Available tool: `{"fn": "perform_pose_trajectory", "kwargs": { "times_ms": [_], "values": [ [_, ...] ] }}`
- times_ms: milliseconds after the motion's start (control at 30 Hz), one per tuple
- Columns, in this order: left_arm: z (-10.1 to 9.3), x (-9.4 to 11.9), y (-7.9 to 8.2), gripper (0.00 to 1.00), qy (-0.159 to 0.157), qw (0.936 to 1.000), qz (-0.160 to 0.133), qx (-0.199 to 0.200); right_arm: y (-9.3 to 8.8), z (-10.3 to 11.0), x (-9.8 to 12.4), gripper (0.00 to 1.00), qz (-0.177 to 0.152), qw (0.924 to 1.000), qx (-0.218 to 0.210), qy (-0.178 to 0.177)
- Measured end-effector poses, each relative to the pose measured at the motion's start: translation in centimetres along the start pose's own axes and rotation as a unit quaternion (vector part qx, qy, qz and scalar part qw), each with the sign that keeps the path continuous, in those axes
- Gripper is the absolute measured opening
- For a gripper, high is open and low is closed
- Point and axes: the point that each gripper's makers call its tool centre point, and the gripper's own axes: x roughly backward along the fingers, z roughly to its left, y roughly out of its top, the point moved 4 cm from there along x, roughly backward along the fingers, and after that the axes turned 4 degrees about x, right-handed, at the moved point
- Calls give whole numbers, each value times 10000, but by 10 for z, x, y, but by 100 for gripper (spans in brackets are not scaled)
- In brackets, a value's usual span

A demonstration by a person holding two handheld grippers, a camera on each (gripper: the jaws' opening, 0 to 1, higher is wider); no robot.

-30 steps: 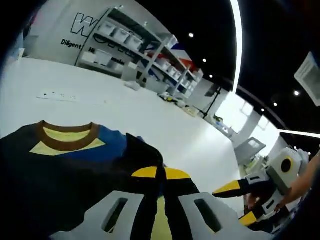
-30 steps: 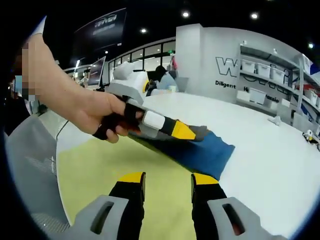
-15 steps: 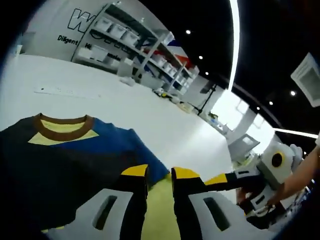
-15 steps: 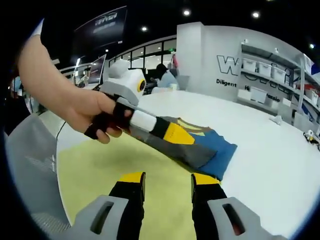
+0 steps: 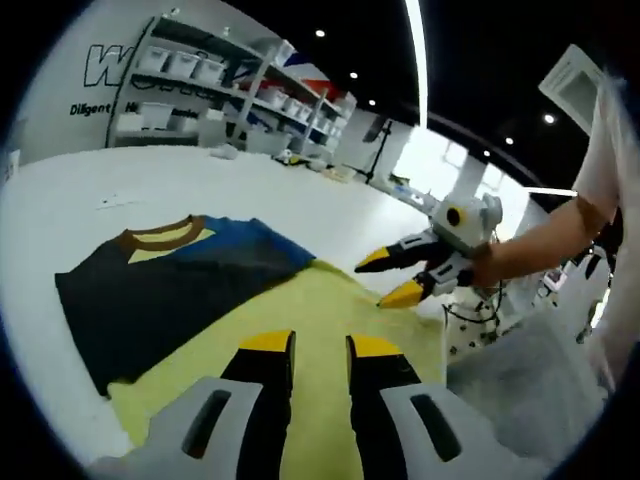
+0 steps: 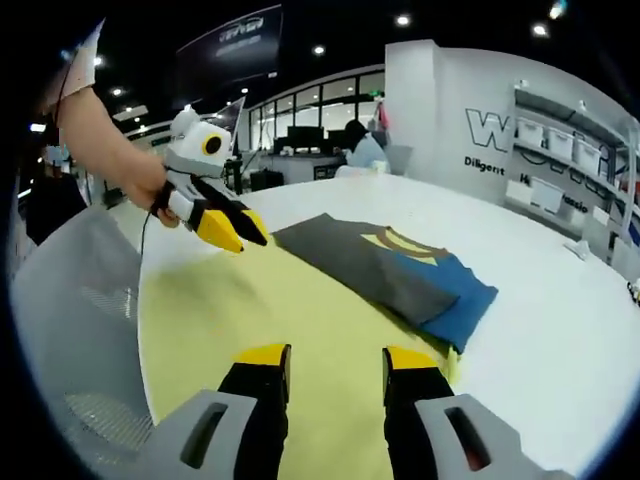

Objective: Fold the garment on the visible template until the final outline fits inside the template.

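— Where does the folded dark grey, blue and yellow shirt point(image 6: 400, 268) lie?
— Lengthwise along the far edge of the yellow-green template sheet point(image 6: 270, 310), brown collar toward the white table point(image 6: 560, 330).
— The claws?
— Left gripper point(image 5: 310, 345) and right gripper point(image 6: 325, 355) hover slightly parted, holding nothing; bare template between them.

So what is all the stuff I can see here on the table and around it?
Folded dark grey and blue T-shirt with brown collar: one, part on the template, part on the table.
Yellow template sheet: one, on the table.
White table: one.
Shelving with white bins: background wall.
Left gripper: yellow tips, empty, above the template.
Right gripper: yellow tips, empty, above the template's far edge.
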Motion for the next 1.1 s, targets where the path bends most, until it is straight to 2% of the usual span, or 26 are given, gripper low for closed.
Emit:
{"fn": "perform_pose_trajectory", "kwargs": {
  "times_ms": [133, 167, 233, 333, 400, 500, 567, 667, 767, 900, 933, 1000, 1033, 1067, 1100],
  "values": [
    [-6, 27, -28, 20, 0, 9995, 317, -92, -11, 16, 8, 33, 169, 9983, 269, 486],
    [-8, 32, -35, 21, -32, 9987, 449, -225, -13, 20, 9, 32, 171, 9976, 275, 605],
    [-15, 42, -51, 20, -139, 9952, 809, -530, -19, 26, 14, 33, 240, 9957, 403, 798],
    [-24, 53, -70, 21, -243, 9910, 1120, -691, -28, 36, 22, 33, 369, 9916, 643, 1060],
    [-25, 60, -83, 21, -257, 9843, 1455, -970, -36, 40, 29, 32, 485, 9882, 791, 1216],
    [-32, 68, -97, 22, -398, 9745, 1785, -1299, -44, 45, 37, 32, 602, 9839, 972, 1372],
    [-32, 71, -103, 22, -395, 9716, 1890, -1364, -48, 46, 41, 31, 620, 9825, 1044, 1412],
    [-27, 79, -113, 23, -347, 9608, 2155, -1709, -55, 48, 47, 30, 708, 9787, 1188, 1518],
    [-27, 86, -117, 25, -332, 9598, 2186, -1726, -61, 50, 52, 30, 787, 9757, 1297, 1580],
    [-24, 95, -127, 26, -320, 9477, 2435, -2039, -68, 52, 60, 28, 869, 9713, 1441, 1681],
    [-25, 95, -126, 25, -322, 9495, 2366, -2035, -69, 52, 61, 28, 898, 9703, 1481, 1689],
    [-22, 96, -125, 25, -270, 9490, 2395, -2034, -72, 52, 63, 26, 973, 9666, 1617, 1733],
    [-21, 98, -126, 24, -249, 9447, 2430, -2190, -75, 51, 65, 25, 1048, 9623, 1799, 1749],
    [-20, 98, -126, 23, -244, 9412, 2452, -2313, -77, 52, 66, 25, 1081, 9612, 1813, 1776],
    [-20, 99, -127, 21, -237, 9417, 2436, -2310, -76, 51, 67, 24, 1061, 9616, 1803, 1779]
  ]
}}
